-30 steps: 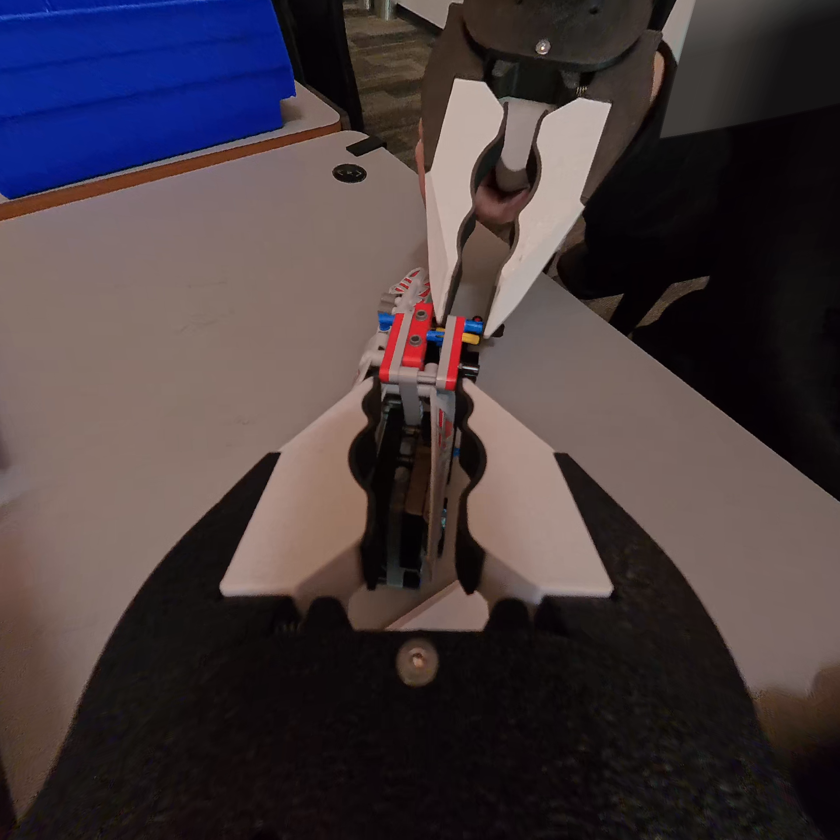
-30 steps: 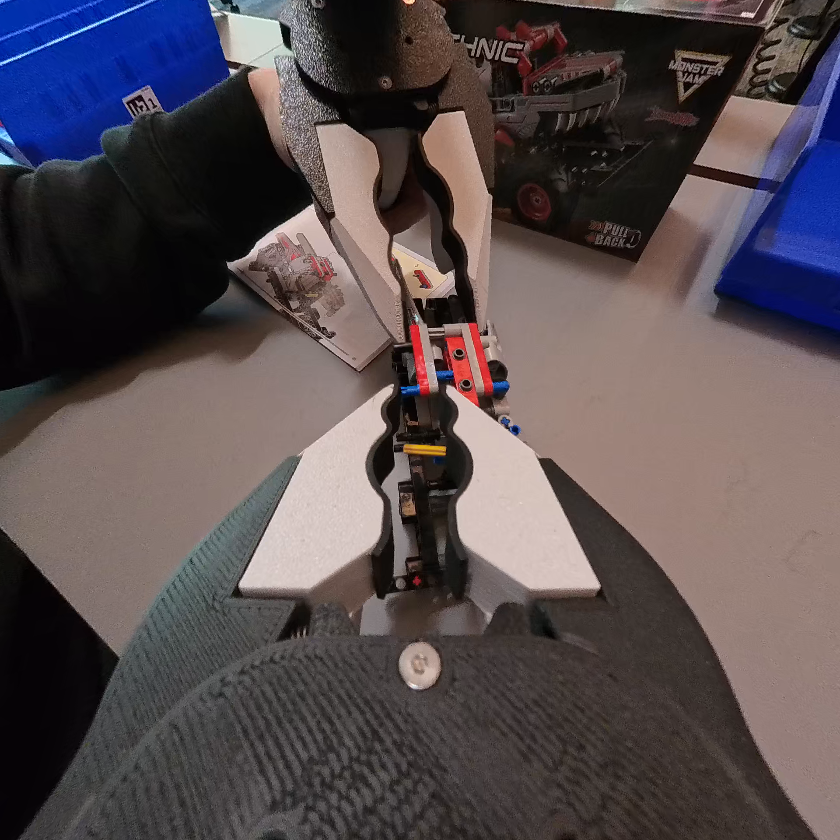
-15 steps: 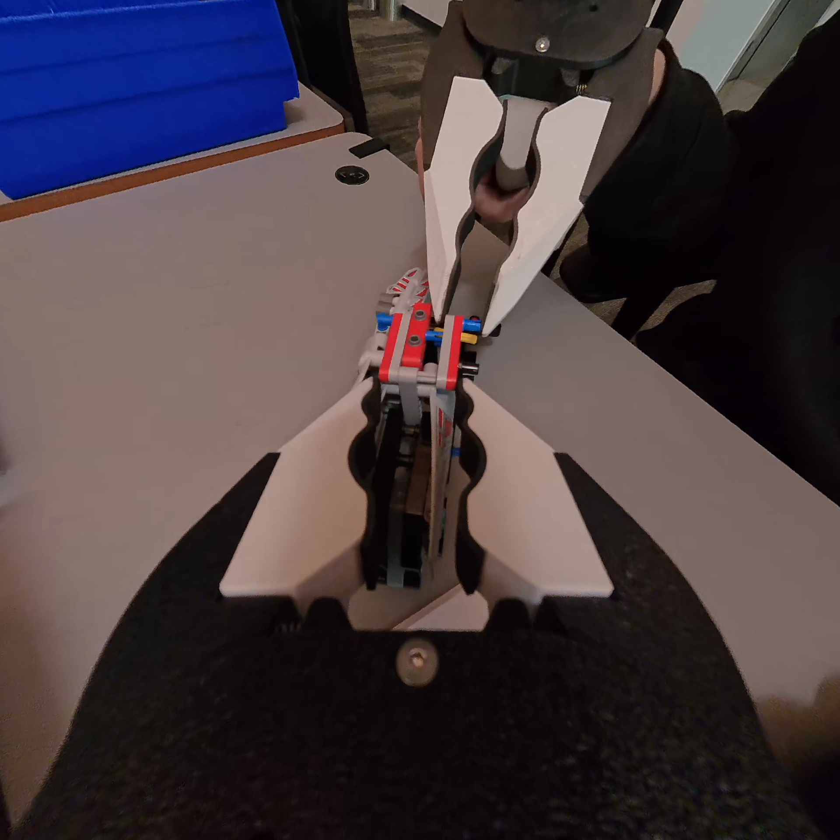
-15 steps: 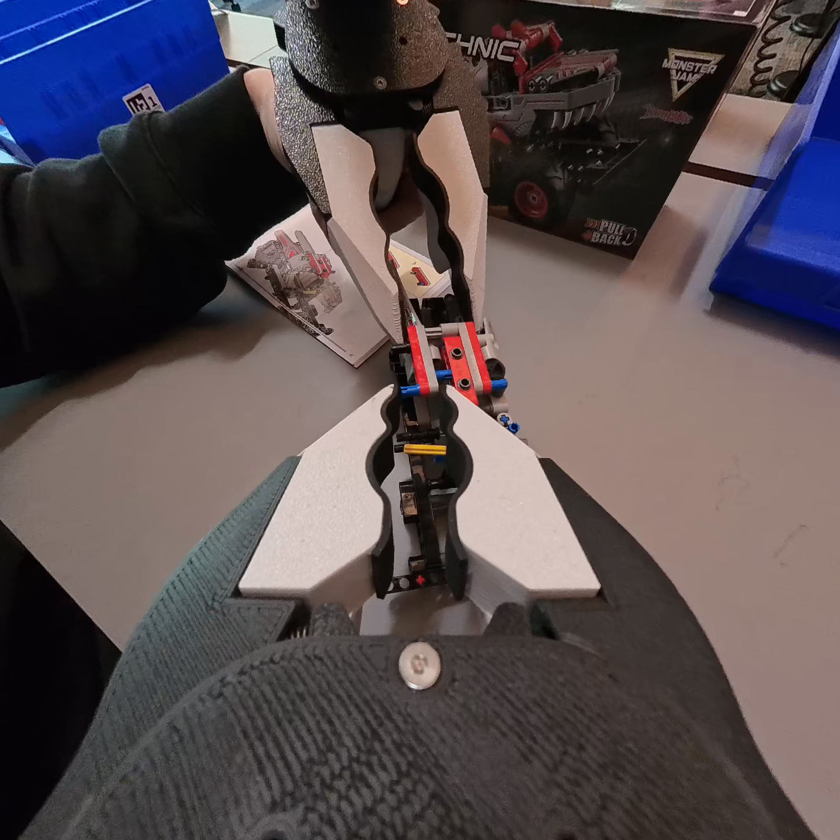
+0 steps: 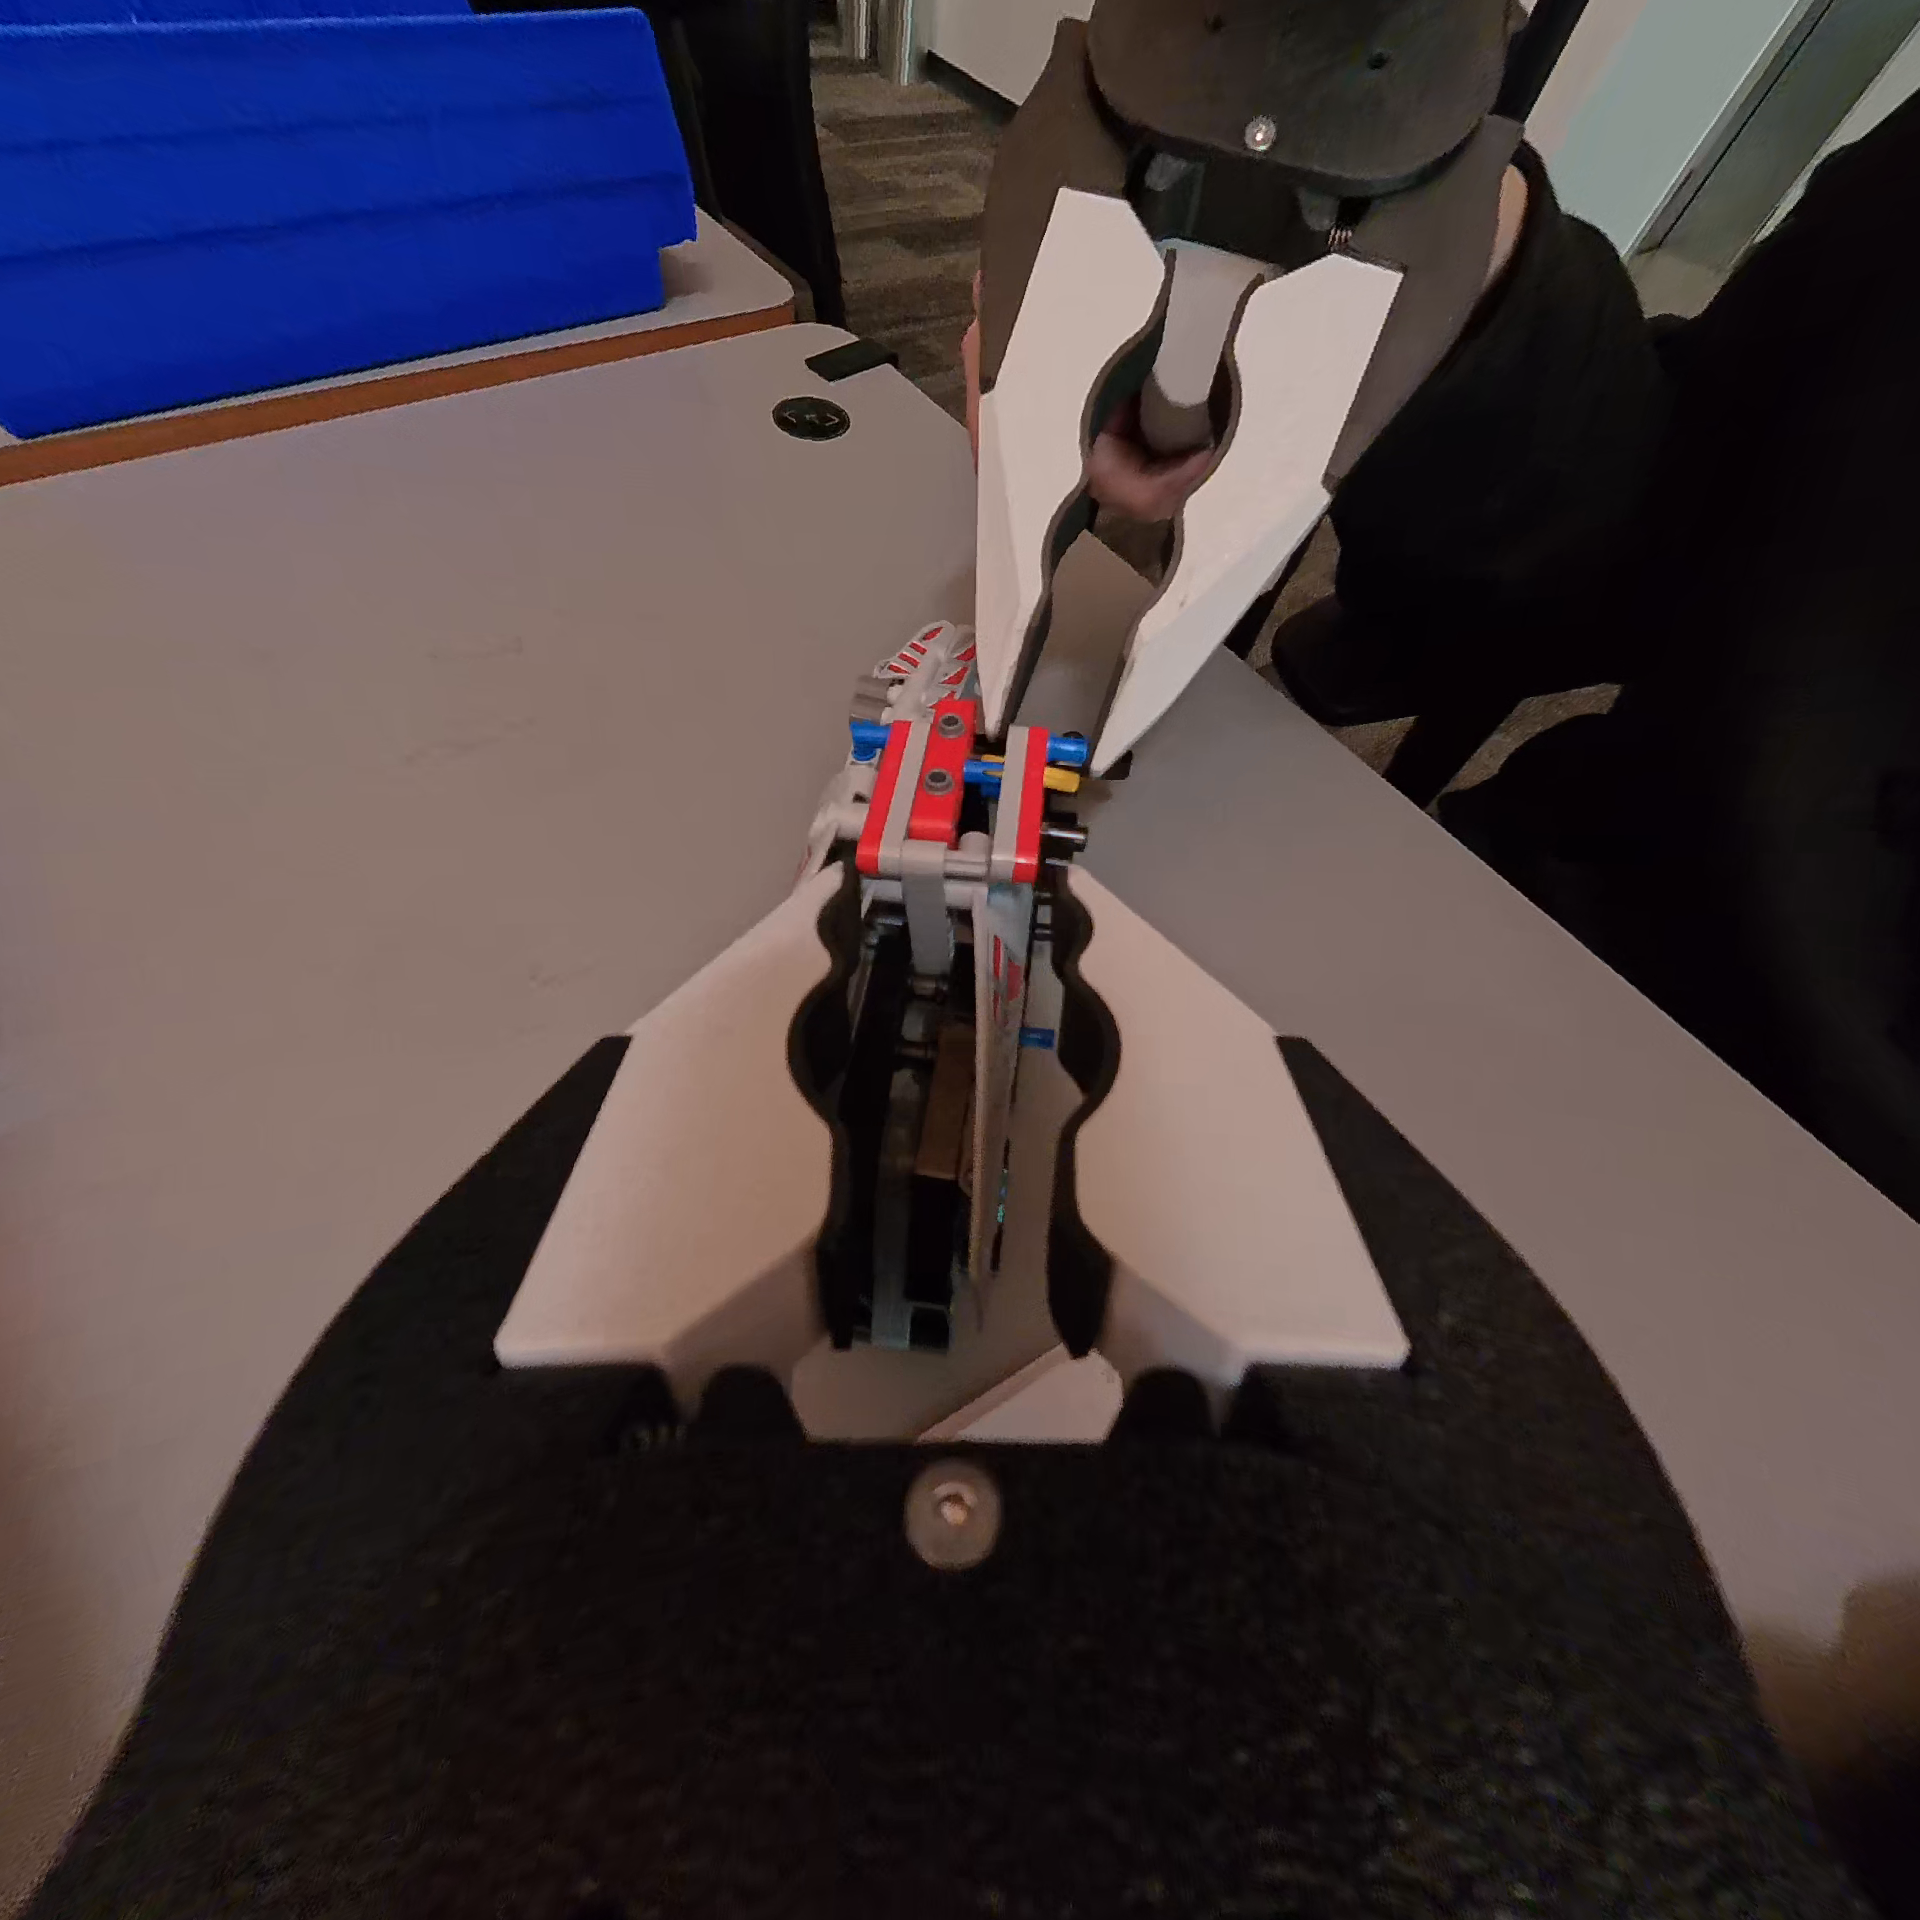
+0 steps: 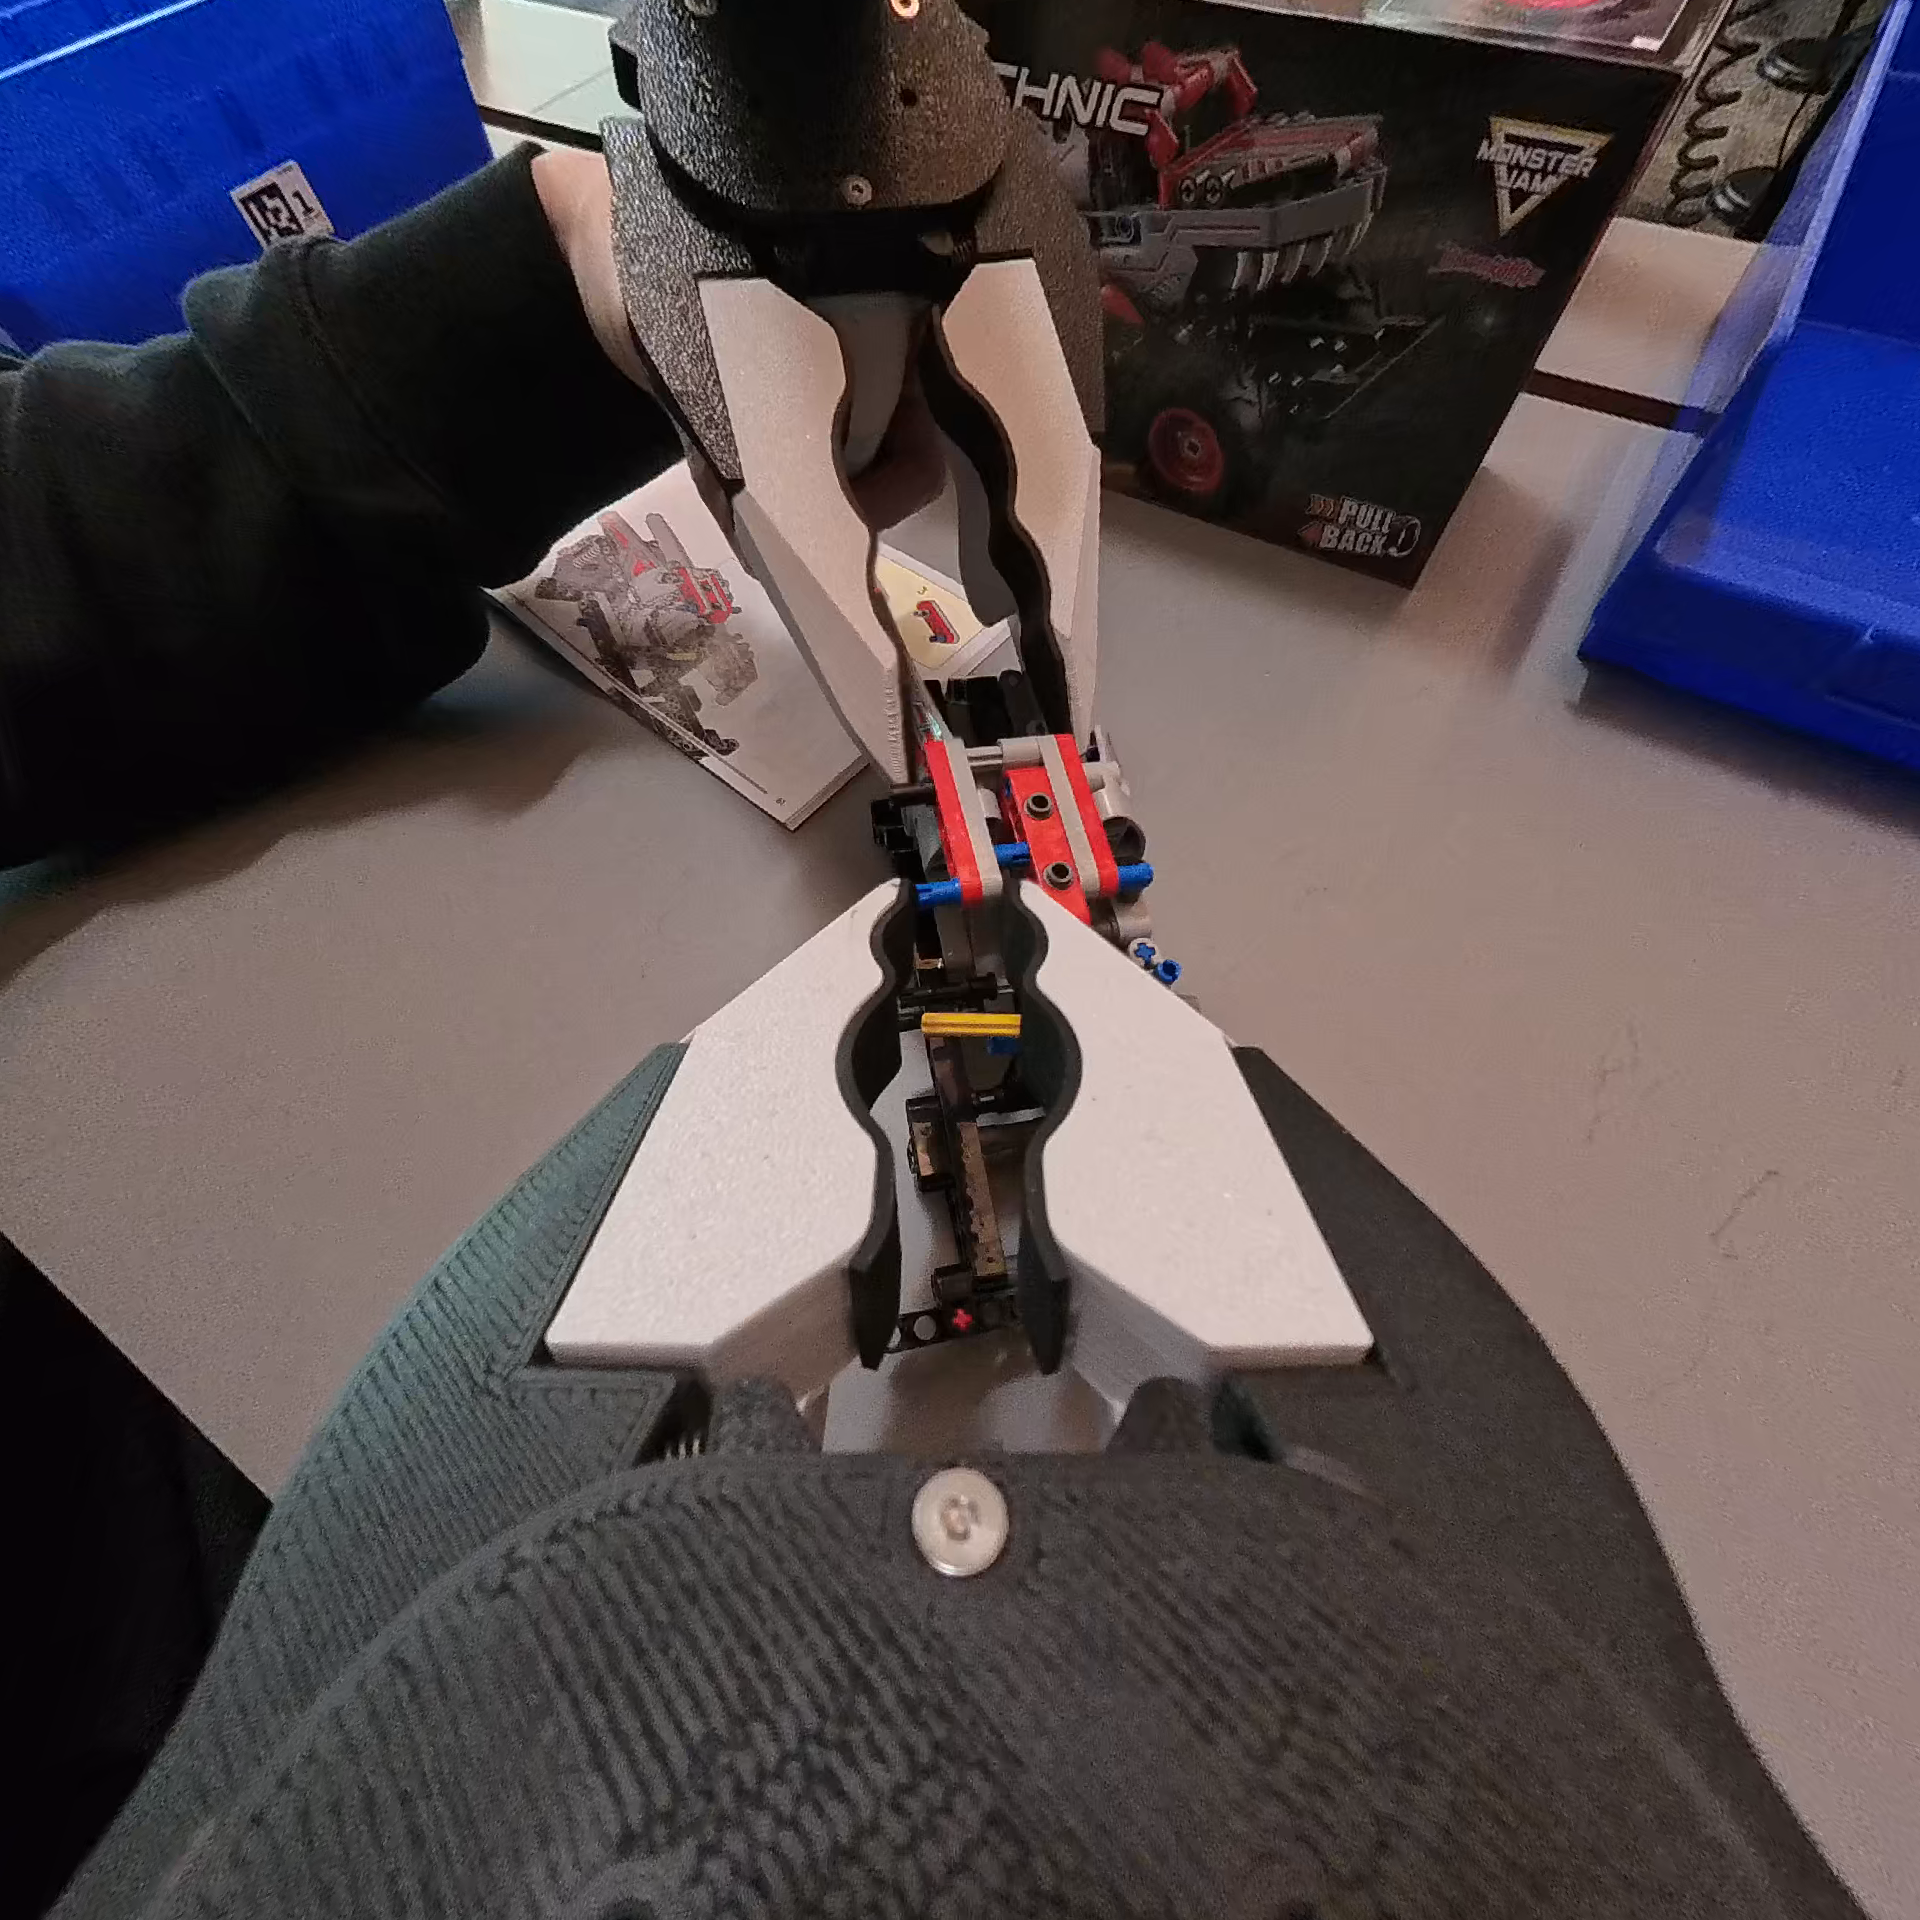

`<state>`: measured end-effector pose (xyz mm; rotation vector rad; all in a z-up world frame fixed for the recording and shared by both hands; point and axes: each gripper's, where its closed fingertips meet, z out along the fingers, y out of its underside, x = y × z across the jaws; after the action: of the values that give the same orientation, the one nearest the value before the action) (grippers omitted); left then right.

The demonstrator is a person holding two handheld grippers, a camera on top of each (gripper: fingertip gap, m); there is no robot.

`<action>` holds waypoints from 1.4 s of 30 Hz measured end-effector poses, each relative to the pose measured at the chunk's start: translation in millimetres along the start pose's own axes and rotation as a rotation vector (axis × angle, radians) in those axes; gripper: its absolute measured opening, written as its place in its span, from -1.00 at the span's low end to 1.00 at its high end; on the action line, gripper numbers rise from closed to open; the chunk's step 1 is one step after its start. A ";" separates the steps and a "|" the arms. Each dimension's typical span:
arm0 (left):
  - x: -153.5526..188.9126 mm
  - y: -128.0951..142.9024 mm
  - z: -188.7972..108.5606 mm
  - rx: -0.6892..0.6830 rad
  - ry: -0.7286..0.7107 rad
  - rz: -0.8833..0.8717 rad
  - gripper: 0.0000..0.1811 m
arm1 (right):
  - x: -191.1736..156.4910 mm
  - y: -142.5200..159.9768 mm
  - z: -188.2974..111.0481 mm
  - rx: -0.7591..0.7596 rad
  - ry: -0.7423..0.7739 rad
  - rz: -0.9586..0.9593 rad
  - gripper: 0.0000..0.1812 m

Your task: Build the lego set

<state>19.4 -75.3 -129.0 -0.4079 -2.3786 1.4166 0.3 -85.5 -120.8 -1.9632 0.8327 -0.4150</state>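
Observation:
A partly built lego model (image 5: pixel 940 790), with red and grey beams, blue pins and a black chassis, is held just above the grey table (image 5: pixel 416 727) between both grippers. My left gripper (image 5: pixel 951 894) is shut on one end of the model. My right gripper (image 6: pixel 958 899) is shut on the other end, where a yellow axle (image 6: pixel 971 1025) sits between its fingers. The model's red top (image 6: pixel 1060 831) shows between the two grippers. In each view the other gripper reaches in from the top: the right one (image 5: pixel 1049 743) and the left one (image 6: pixel 987 748).
The dark set box (image 6: pixel 1351 260) stands at the back, with an open instruction booklet (image 6: pixel 675 644) in front of it. There are blue bins at the right (image 6: pixel 1787 520) and on the adjoining table (image 5: pixel 312 208). A dark sleeve (image 6: pixel 260 499) lies at the left. The table edge (image 5: pixel 1455 831) runs close on the right.
Both grippers stay shut on the model and hold it almost still. The views have shifted only slightly.

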 end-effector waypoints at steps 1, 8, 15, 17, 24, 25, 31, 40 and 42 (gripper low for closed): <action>0.0 -0.2 0.0 0.001 0.000 -0.003 -0.62 | 0.5 0.8 0.6 -0.003 0.001 0.002 -0.84; -2.6 0.0 0.6 -0.003 -0.018 -0.003 -0.66 | 1.8 3.5 2.0 -0.021 0.014 -0.014 -0.84; -0.1 -2.2 1.2 0.009 -0.008 0.005 -0.56 | 3.8 3.9 1.0 -0.032 0.036 -0.037 -0.84; -2.5 -2.7 1.6 0.013 -0.020 0.000 -0.60 | 4.7 3.5 1.3 -0.030 0.042 -0.038 -0.84; -5.8 -2.6 1.5 0.016 -0.033 -0.010 -0.67 | 4.8 2.0 0.5 -0.027 0.051 -0.063 -0.84; -7.1 -2.4 1.7 0.016 -0.038 -0.019 -0.68 | 5.4 1.0 -0.2 -0.021 0.055 -0.066 -0.84; -8.9 -2.2 1.8 0.015 -0.052 -0.005 -0.69 | 7.9 0.9 0.5 -0.010 0.061 -0.069 -0.82; -12.5 -2.4 1.8 0.029 -0.064 -0.014 -0.69 | 16.5 0.1 -6.4 0.004 0.095 -0.104 -0.47; -13.4 -2.4 1.9 0.028 -0.069 -0.016 -0.69 | 23.6 0.7 -7.9 0.000 0.138 -0.117 -0.39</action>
<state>30.5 -83.4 -129.6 -0.3373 -2.4073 1.4780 12.2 -107.3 -118.4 -2.0070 0.8063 -0.6244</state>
